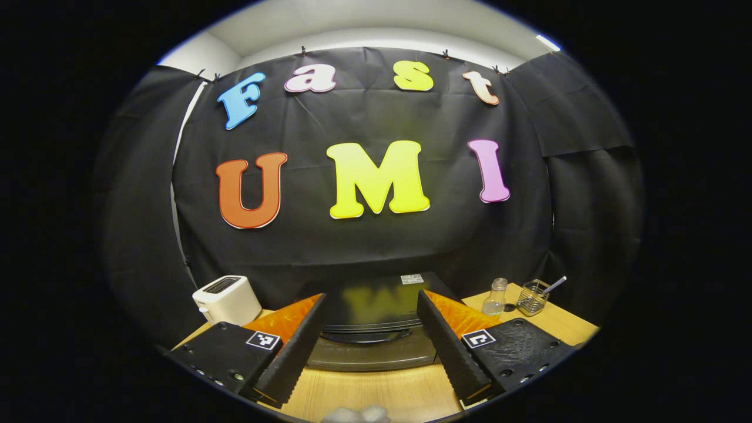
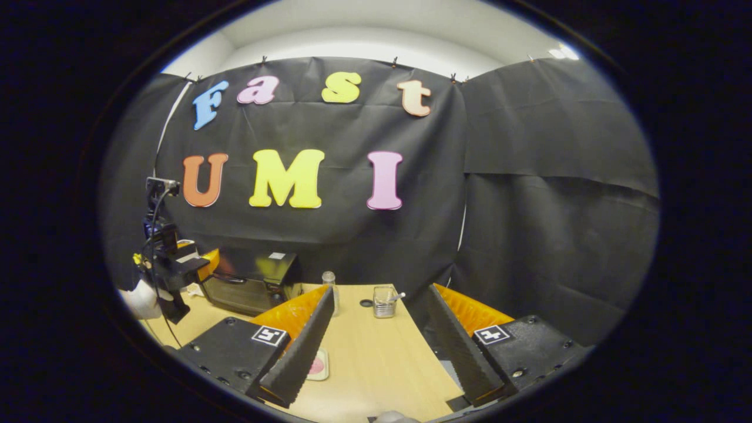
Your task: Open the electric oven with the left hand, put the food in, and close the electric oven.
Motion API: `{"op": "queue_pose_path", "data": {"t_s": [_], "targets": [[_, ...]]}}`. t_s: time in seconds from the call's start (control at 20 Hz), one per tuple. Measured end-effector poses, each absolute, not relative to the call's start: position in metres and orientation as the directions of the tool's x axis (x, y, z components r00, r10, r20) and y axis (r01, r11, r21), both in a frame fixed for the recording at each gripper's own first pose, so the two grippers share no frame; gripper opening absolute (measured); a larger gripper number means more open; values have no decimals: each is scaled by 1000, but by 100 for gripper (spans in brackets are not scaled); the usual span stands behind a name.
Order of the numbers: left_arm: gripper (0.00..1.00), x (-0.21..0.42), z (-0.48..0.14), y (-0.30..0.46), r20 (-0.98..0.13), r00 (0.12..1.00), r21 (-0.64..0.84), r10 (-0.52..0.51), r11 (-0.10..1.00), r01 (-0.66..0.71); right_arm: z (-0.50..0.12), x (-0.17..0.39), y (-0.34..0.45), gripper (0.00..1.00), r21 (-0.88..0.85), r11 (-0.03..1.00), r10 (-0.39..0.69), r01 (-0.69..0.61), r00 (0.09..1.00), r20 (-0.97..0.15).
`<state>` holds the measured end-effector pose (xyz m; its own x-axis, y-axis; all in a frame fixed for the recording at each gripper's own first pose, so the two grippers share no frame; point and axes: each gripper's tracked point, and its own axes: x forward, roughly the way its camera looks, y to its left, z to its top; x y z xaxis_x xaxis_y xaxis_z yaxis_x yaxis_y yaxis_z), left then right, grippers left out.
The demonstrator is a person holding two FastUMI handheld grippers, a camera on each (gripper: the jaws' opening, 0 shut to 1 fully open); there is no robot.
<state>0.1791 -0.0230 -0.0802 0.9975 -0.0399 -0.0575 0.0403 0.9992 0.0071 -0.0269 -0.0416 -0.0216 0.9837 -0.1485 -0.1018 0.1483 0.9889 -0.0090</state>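
Black and glossy on top, the electric oven (image 1: 376,320) sat shut on the wooden table (image 1: 382,393), its curved door handle facing the left gripper (image 1: 367,335), whose fingers stood apart just before it. Beside it stood a white toaster (image 1: 227,299). The right gripper (image 2: 376,335) hovered apart over a small tray (image 2: 318,365).

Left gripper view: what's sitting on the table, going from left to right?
White toaster → black electric oven, door shut, framed by the open left gripper → small clear bottle → wire basket holding a utensil.
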Motion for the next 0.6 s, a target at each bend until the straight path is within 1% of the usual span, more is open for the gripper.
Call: {"op": "queue_pose_path", "data": {"t_s": [0.25, 0.5, 0.6], "targets": [[97, 221, -128, -15, -128, 992, 23, -12, 1000, 15, -26, -28, -49, 96, -7, 984, -179, 180, 976, -126], [97, 239, -158, -18, -179, 983, 8, -27, 1000, 29, -26, -27, -51, 96, -21, 981, -195, 194, 971, -139], [97, 238, -179, -21, -243, 969, -27, -36, 999, 30, -28, -26, -51, 96, -19, 981, -194, 193, 970, -144]]}}
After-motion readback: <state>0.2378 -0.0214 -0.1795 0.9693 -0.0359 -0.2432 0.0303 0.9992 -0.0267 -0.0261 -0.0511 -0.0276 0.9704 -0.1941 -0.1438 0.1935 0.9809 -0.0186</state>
